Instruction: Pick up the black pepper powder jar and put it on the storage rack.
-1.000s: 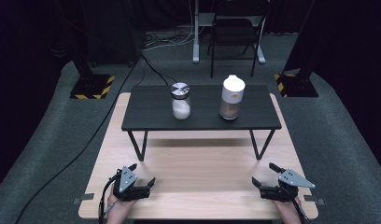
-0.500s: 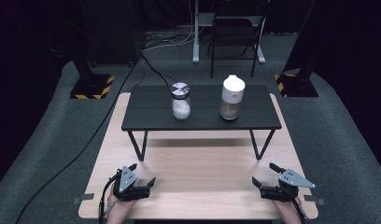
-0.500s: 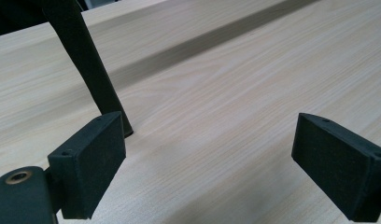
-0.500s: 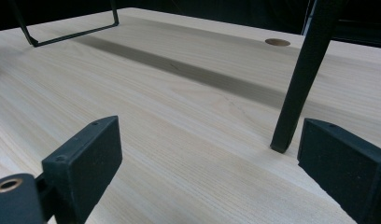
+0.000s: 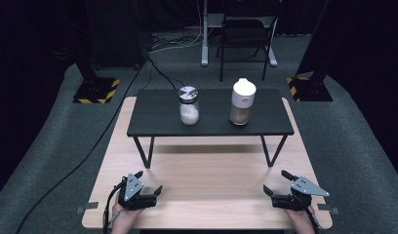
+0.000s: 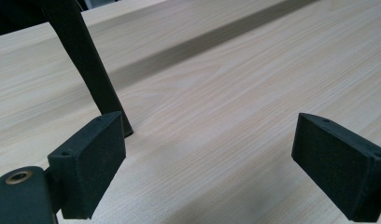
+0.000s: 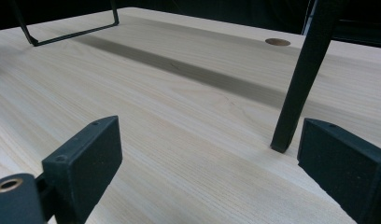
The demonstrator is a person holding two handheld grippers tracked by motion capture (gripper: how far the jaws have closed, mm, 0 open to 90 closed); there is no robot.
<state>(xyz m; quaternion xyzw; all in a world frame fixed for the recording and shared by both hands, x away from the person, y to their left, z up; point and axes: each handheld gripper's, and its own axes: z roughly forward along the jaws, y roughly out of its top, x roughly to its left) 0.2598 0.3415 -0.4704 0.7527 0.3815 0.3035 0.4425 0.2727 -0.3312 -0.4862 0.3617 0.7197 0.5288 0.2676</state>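
A pale wood-grain tabletop [image 5: 211, 187] fills the lower middle of the frame. On it stands one small black stand [image 5: 158, 114] with thin metal legs. Two jars sit on this, upper centre: a taller white-capped jar [image 5: 243, 102] and a shorter silver-lidded jar [image 5: 189, 105]. Well below, left tool [image 5: 147, 183] and right tool [image 5: 276, 184] rest, each with jaws apart, holding nothing.

A big wooden table [image 5: 211, 190] holds a small black table [image 5: 158, 117]; on it stand a jar [image 5: 189, 105] and maybe a white-topped bottle [image 5: 243, 102].
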